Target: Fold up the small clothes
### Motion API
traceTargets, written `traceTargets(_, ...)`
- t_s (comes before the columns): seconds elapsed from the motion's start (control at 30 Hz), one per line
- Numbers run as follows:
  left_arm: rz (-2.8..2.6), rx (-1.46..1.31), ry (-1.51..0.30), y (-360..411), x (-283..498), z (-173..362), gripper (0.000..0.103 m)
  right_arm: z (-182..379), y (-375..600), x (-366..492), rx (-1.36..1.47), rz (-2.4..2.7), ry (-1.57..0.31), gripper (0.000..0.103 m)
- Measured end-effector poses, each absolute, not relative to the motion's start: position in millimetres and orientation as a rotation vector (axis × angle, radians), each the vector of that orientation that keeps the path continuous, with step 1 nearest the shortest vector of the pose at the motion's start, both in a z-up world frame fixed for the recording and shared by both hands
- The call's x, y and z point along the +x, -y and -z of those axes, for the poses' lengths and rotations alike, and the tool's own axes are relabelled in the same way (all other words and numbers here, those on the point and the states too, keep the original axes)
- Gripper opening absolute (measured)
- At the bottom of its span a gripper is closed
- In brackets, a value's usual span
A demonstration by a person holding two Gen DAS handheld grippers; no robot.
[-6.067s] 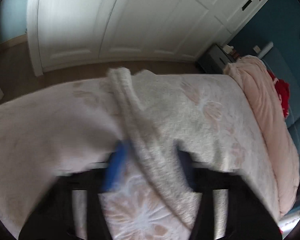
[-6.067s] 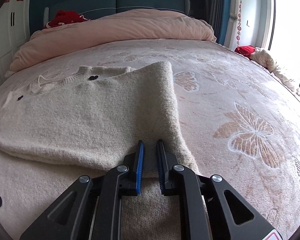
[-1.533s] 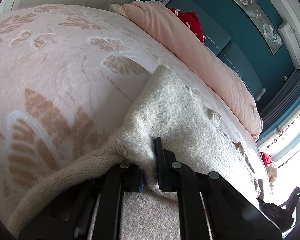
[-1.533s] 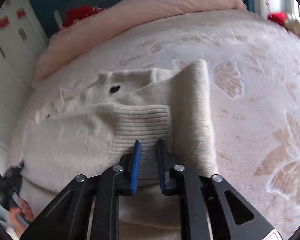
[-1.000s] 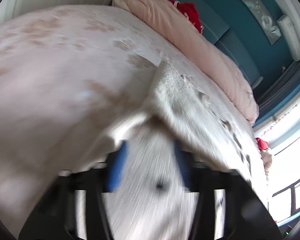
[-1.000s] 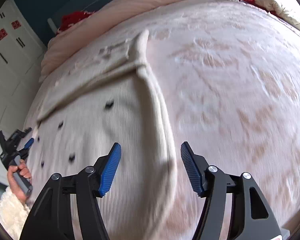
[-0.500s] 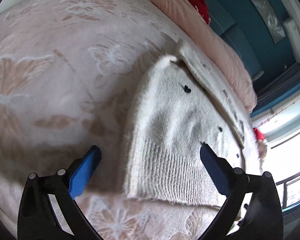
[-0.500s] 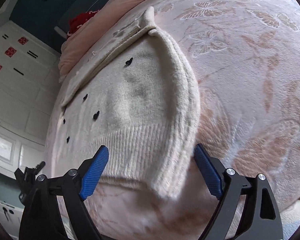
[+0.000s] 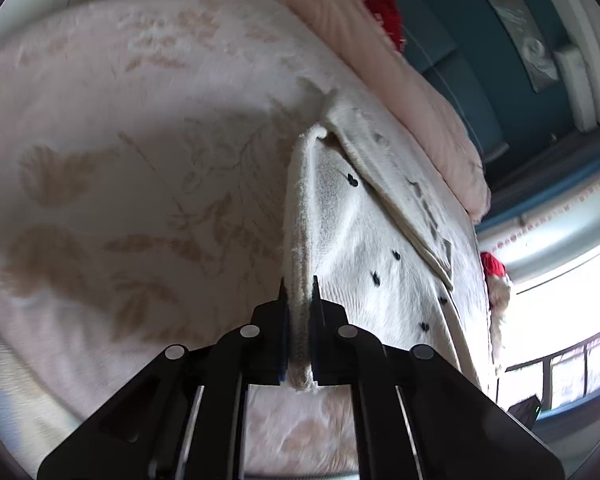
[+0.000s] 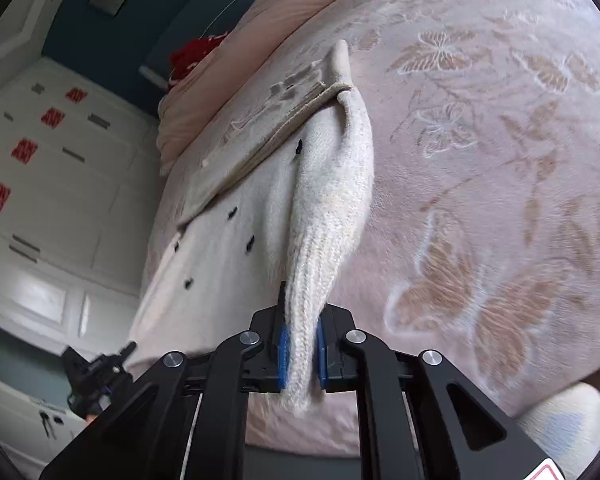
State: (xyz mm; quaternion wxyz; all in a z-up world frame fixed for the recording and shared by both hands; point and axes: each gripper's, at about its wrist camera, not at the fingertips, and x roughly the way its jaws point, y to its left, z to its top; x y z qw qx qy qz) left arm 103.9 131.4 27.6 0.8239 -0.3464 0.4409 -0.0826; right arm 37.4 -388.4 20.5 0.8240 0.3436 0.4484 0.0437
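Both corners pinched — the fold could still skew.

The sweater (image 9: 364,248) lies on the bed (image 9: 140,140), near its foot edge; left hand-held gripper (image 9: 298,292) and right hand-held gripper (image 10: 300,300) each clamp a hem corner — uneven lifting would likely twist the knit or slip thick ribbing free.

The cream sweater (image 9: 352,216) is a fuzzy, matt knit with a ribbed hem, and it lies on a plush pink bedspread (image 9: 140,152) with a raised tan butterfly pattern. Both the left gripper (image 9: 298,292) and the right gripper (image 10: 300,308) look like matt black plastic with shiny metal screw heads and blue pads (image 10: 284,346). In the upper left of the right view, the white wardrobe (image 10: 60,200) has smooth, painted-looking panels.
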Motion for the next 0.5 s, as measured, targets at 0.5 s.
traceTargets(0.5, 0.329, -0.499, -1.191, -131.6, -95.1, -91.7, 0.006, -68.6, 368.7, -140.5, 0.41, -0.345, -1.286, 0.01)
